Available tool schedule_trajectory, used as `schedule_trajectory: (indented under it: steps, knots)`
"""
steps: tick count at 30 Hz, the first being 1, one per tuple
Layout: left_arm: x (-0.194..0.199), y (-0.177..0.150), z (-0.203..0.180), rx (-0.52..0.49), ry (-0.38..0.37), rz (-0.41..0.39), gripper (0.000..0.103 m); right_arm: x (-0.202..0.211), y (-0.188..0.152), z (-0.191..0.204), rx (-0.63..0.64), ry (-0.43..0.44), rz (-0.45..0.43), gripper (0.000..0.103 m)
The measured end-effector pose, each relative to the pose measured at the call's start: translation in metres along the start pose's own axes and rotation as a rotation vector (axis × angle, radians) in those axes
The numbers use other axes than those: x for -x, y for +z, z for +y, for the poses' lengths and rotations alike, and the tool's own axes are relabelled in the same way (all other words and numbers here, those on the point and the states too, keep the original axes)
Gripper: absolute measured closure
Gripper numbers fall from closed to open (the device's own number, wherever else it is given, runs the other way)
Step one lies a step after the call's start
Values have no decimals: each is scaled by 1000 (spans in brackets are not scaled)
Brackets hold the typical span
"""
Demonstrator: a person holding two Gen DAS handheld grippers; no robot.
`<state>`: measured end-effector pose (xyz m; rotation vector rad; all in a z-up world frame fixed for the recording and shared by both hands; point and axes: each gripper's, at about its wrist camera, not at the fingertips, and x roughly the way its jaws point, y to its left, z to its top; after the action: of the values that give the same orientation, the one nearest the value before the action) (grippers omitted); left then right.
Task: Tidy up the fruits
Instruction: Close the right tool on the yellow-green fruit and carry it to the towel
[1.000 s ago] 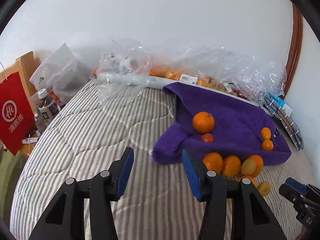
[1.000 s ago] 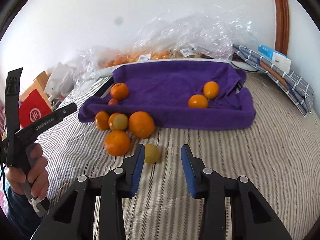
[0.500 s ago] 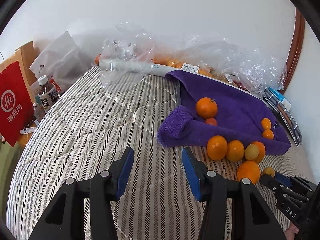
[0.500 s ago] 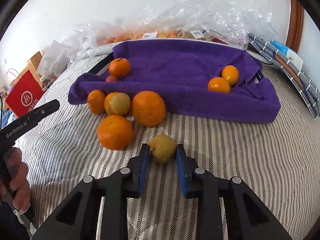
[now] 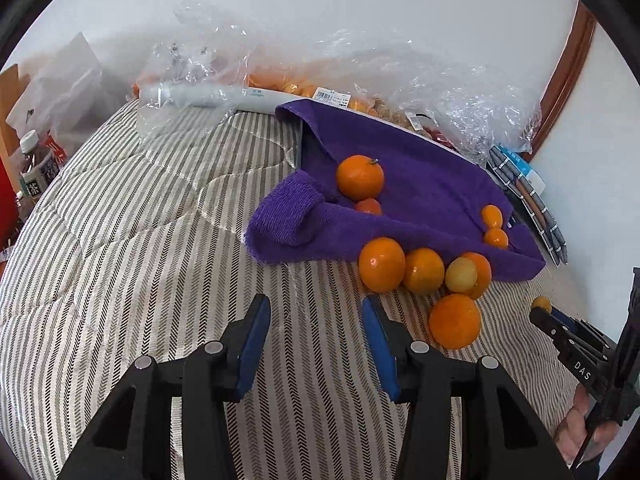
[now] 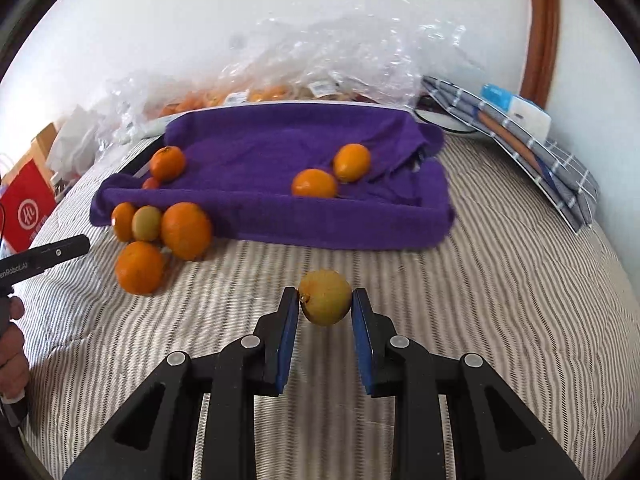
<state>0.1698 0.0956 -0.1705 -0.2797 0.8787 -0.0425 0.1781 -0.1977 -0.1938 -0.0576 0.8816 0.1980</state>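
The right tongs (image 6: 325, 299) have closed on the yellowish fruit (image 6: 325, 297) and lifted it off the striped bed (image 6: 480, 280), where it sat a second ago; judging by this, it goes next onto the purple towel (image 6: 260, 168). The left tongs (image 5: 316, 330) hang wide open, empty, near the orange cluster (image 5: 420, 270).

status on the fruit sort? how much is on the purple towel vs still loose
Early. Done: four fruits sit on the purple towel, a tangerine with a small red fruit at its left end, two oranges toward the right. In hand: the right gripper is shut on a yellowish fruit, lifted off the bedspread. Left: a cluster of four loose on the stripes by the towel's front edge. The left gripper is open, empty.
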Motion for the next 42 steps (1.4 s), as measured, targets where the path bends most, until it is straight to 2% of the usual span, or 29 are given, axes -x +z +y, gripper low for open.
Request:
schedule_trajectory:
  steps: [3,8,11,14,16,18,21,23,25,28,33,38,42]
  knots:
    - [-2,7,-13,-22,-7,-4,58,5,-1,-12,-17,-6,-31,76]
    - [-21,21,-31,-21,-31,36,58,3,0,-25,-75,20,-27,76]
    - [-32,25,-27,31,-60,54,58,3,0,-27,-92,41,-30,76]
    - [-39,24,-17,114,-120,58,58,3,0,-30,-108,67,-33,76]
    - [-40,23,-13,125,-143,66,71,3,-1,-31,-122,74,-35,76]
    - [-40,21,-11,125,-157,67,73,3,-2,-31,-128,72,-33,76]
    - [-28,18,-7,119,-131,35,73,3,-2,-30,-127,69,-32,76]
    - [-18,14,-7,87,-71,0,73,3,-2,-30,-132,65,-33,76]
    - [-22,15,-7,64,-32,19,73,3,-3,-32,-140,66,-35,76]
    - [-31,16,-6,73,-40,64,72,2,-2,-32,-143,63,-30,76]
    - [-31,14,-10,56,4,29,73,2,-3,-32,-147,62,-29,76]
    - [-32,15,-10,65,-23,17,73,2,-2,-33,-147,65,-26,76]
    - [-23,13,-15,43,-57,-27,73,3,-3,-34,-155,63,-35,76]
